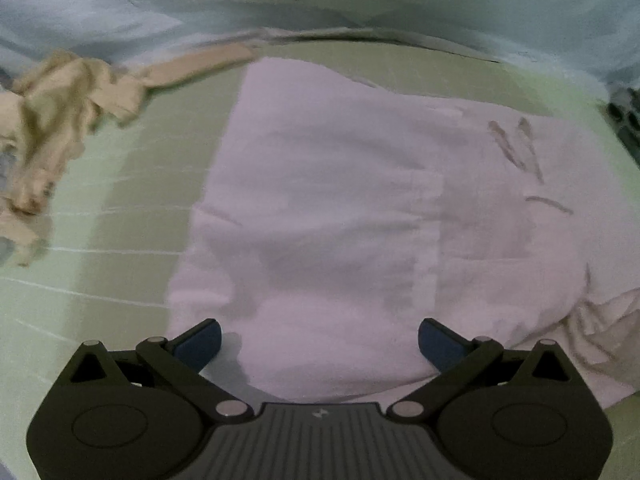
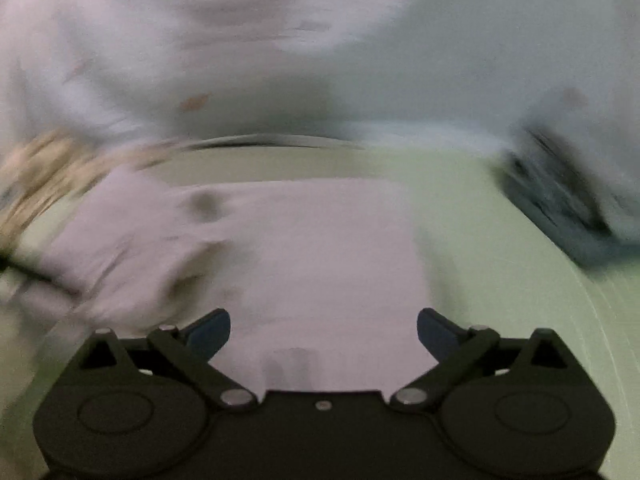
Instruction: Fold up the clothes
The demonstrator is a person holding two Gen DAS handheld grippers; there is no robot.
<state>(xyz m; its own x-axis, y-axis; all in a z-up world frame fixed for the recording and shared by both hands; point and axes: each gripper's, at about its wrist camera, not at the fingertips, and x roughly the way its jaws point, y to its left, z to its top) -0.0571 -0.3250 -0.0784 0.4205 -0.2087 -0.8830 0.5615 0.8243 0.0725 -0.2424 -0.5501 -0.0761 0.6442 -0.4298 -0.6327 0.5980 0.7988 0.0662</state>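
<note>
The pale pink garment (image 1: 320,208) lies partly folded on the light green mat (image 1: 120,200) in front of me, one side panel turned in over the middle, with a rumpled, unfolded stretch trailing off at its lower right. My left gripper (image 1: 318,344) hovers over the near edge with its fingers (image 1: 200,346) wide apart and nothing between them. My right gripper (image 2: 324,334) is also spread wide and empty above the garment's near edge; that view is badly blurred, so I can't read fine detail there. A crumpled beige garment (image 1: 52,120) sits apart at the far left.

My worry is the loose cloth at the right: if I pinch only the top layer, the fold beneath could slide and skew. Thin fabric like this may also bunch between the fingers or drag the tidy panel open if I pull sideways rather than lift first.
</note>
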